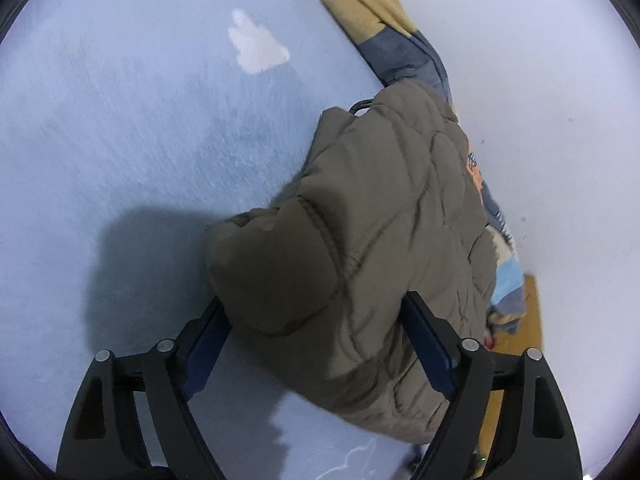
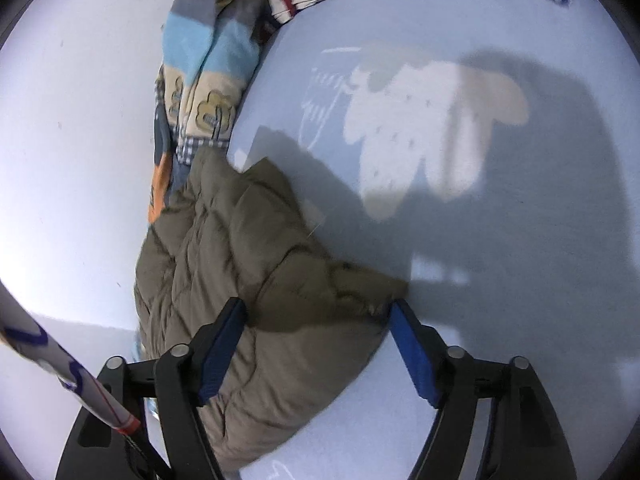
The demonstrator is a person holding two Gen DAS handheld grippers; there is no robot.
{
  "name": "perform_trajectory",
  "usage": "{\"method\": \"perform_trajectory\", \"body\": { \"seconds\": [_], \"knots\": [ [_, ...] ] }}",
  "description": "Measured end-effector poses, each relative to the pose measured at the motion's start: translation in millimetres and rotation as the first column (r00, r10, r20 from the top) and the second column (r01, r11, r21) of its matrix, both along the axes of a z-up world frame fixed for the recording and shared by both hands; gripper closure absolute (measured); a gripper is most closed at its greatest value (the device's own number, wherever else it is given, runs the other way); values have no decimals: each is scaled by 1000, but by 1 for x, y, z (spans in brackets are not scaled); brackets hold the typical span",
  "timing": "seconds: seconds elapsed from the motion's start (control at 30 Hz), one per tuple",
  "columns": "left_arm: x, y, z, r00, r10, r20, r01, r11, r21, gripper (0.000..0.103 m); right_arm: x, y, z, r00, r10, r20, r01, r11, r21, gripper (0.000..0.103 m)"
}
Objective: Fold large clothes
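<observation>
An olive-brown quilted puffer jacket (image 1: pixel 376 216) lies folded into a bundle on a pale blue bed sheet (image 1: pixel 140 140), against the wall. My left gripper (image 1: pixel 316 320) is open, its blue-padded fingers (image 1: pixel 430 344) straddling the near end of the jacket without pinching it. In the right wrist view the same jacket (image 2: pixel 248 264) lies at lower left. My right gripper (image 2: pixel 318 328) is open, its left finger (image 2: pixel 220 352) over the jacket and its right finger (image 2: pixel 412 348) over the sheet beside the jacket's corner.
A patchwork blanket (image 1: pixel 384 20) in blue, tan and grey is bunched along the white wall (image 1: pixel 560 120); it also shows in the right wrist view (image 2: pixel 208 64). A white cartoon print (image 2: pixel 420 128) is on the sheet. A white pole with blue marks (image 2: pixel 60 364) crosses lower left.
</observation>
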State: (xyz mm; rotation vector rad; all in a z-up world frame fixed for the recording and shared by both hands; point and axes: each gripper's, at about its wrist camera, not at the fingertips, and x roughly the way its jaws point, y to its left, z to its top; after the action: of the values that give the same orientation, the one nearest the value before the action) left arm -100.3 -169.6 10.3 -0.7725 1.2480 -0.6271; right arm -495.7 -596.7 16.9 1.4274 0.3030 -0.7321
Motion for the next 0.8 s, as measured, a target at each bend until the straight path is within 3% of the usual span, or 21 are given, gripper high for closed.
{"method": "perform_trajectory", "body": {
  "seconds": [0.1, 0.13, 0.23, 0.3, 0.37, 0.47, 0.53, 0.63, 0.8],
  "knots": [
    [6, -5, -5, 1000, 12, -6, -12, 1000, -28, 19, 7, -9, -14, 999, 9, 39, -10, 1000, 15, 18],
    [7, -9, 0, 1000, 3, 26, -4, 1000, 5, 27, 10, -11, -17, 998, 14, 59, -15, 1000, 11, 22],
    [3, -23, 23, 984, -50, 172, 21, 986, 165, 44, 20, -11, -4, 998, 62, -2, -62, 996, -61, 55],
    [-4, -34, 38, 961, -98, 260, 24, 962, 273, 50, 30, -6, 15, 988, 105, -114, -122, 981, -149, 63],
    [-19, -48, 57, 916, -163, 367, 6, 920, 392, 54, 46, 5, 39, 950, 128, -283, -207, 940, -270, 70],
    [-33, -57, 76, 867, -219, 448, -20, 883, 469, 57, 72, 35, 74, 860, 94, -502, -353, 820, -451, 74],
    [-37, -57, 86, 855, -224, 468, -32, 877, 479, 58, 78, 50, 90, 833, 65, -549, -393, 768, -505, 74],
    [-50, -47, 100, 843, -236, 484, -39, 870, 492, 58, 74, 64, 108, 821, 44, -569, -419, 724, -549, 75],
    [-69, -33, 117, 835, -253, 489, -33, 863, 504, 58, 62, 82, 130, 817, 36, -576, -437, 690, -577, 75]
  ]
}}
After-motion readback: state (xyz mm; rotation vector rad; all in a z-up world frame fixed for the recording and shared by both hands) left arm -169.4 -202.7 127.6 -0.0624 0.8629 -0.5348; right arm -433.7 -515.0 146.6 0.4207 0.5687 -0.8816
